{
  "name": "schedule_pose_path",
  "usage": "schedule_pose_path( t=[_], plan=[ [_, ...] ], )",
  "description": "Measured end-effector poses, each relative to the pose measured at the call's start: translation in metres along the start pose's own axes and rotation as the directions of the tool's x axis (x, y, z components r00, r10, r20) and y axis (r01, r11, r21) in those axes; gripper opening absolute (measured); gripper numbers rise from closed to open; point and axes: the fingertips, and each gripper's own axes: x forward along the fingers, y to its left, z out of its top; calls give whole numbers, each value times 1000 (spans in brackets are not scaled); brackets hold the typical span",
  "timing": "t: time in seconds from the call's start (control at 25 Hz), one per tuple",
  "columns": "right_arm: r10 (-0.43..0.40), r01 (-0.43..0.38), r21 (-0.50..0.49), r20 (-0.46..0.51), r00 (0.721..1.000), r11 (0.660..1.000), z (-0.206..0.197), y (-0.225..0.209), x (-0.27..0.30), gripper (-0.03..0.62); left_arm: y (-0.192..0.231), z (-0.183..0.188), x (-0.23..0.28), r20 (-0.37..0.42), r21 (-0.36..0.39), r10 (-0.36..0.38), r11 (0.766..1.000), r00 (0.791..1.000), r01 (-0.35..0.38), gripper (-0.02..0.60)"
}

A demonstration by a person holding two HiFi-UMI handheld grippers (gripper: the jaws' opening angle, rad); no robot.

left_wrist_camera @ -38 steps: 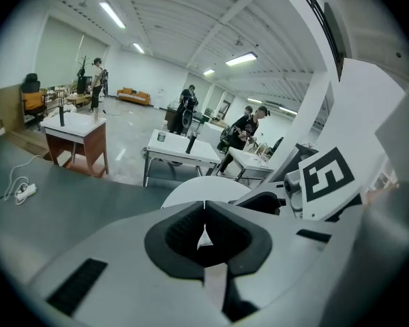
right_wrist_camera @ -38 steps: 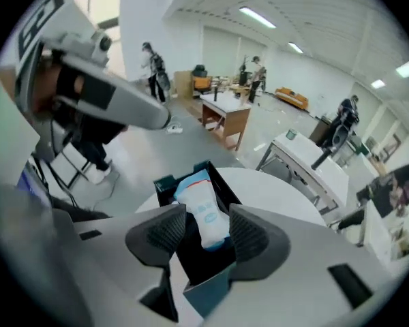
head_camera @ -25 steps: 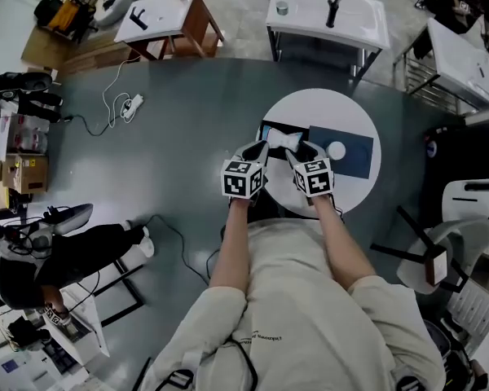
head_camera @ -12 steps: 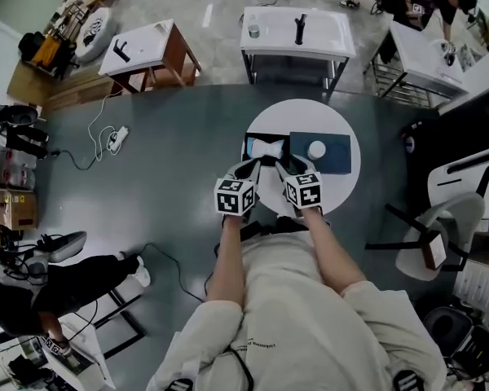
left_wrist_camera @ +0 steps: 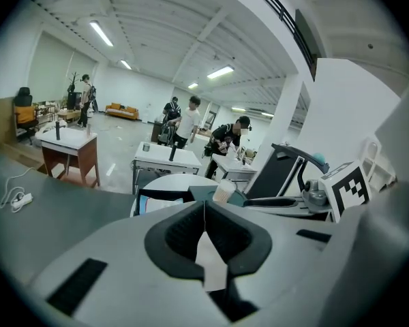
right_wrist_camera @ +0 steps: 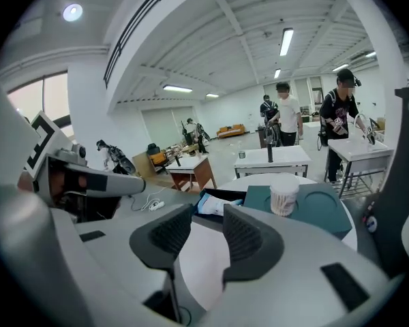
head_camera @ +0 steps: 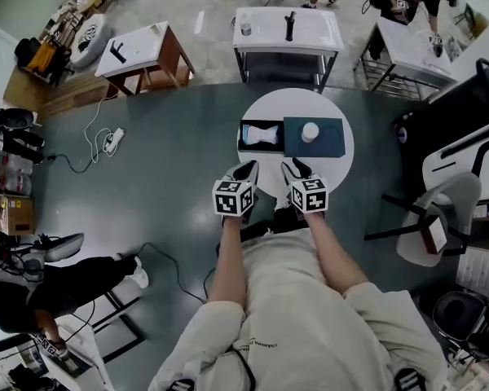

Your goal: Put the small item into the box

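On the round white table (head_camera: 336,161) lies an open dark box (head_camera: 259,134) with a white lining. Its teal lid (head_camera: 328,142) lies flat to the right. A small white tub (head_camera: 310,131) stands on the lid, seen as a ribbed tub (right_wrist_camera: 283,195) in the right gripper view. Both grippers hover at the table's near edge, short of the box. My left gripper (head_camera: 251,168) is shut, its pads (left_wrist_camera: 191,231) meeting with nothing between. My right gripper (head_camera: 291,166) has a gap between its pads (right_wrist_camera: 244,231); its jaws are closing on nothing.
Beyond the round table stand a white metal table (head_camera: 287,32) and a wooden-legged one (head_camera: 143,49). A chair (head_camera: 452,210) is on the right, and a cable with a power strip (head_camera: 110,139) on the floor at left. People stand at the far tables.
Both grippers have drawn back from over the box to the table's near edge. The head view has shifted, so the table sits higher in the picture.
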Motion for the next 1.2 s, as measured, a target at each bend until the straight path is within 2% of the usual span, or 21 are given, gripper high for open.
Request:
schedule_pose_path(
  t=[0.16, 0.24, 0.36, 0.44, 0.56, 0.76, 1.2],
  plan=[
    [-5, 5, 21, 25, 1000, 1000, -12, 4, -15, 139, -12, -9, -9, 2, 29, -17, 999, 1000, 17, 23],
    [-9, 9, 18, 35, 999, 1000, -16, 8, -20, 77, -13, -14, -14, 2, 24, -19, 1000, 1000, 19, 23],
    [-6, 5, 15, 46, 999, 1000, -21, 18, -22, 44, -8, -24, -20, -5, 17, -21, 1000, 1000, 21, 23],
    [4, -4, 8, 47, 999, 1000, -21, 22, -19, 37, -5, -21, -22, -5, 25, -25, 999, 1000, 25, 23],
    [12, -13, 21, 47, 999, 1000, -17, 24, -18, 35, -4, -22, -24, 3, -1, -37, 999, 999, 37, 23],
    [-18, 18, -7, 47, 999, 1000, -14, 24, -15, 35, 2, -32, -26, -23, 7, -28, 1000, 999, 28, 23],
    [-12, 12, 8, 14, 1000, 1000, -23, 27, -11, 35, 12, -31, -32, -11, -5, -23, 1000, 1000, 23, 23]
  ],
)
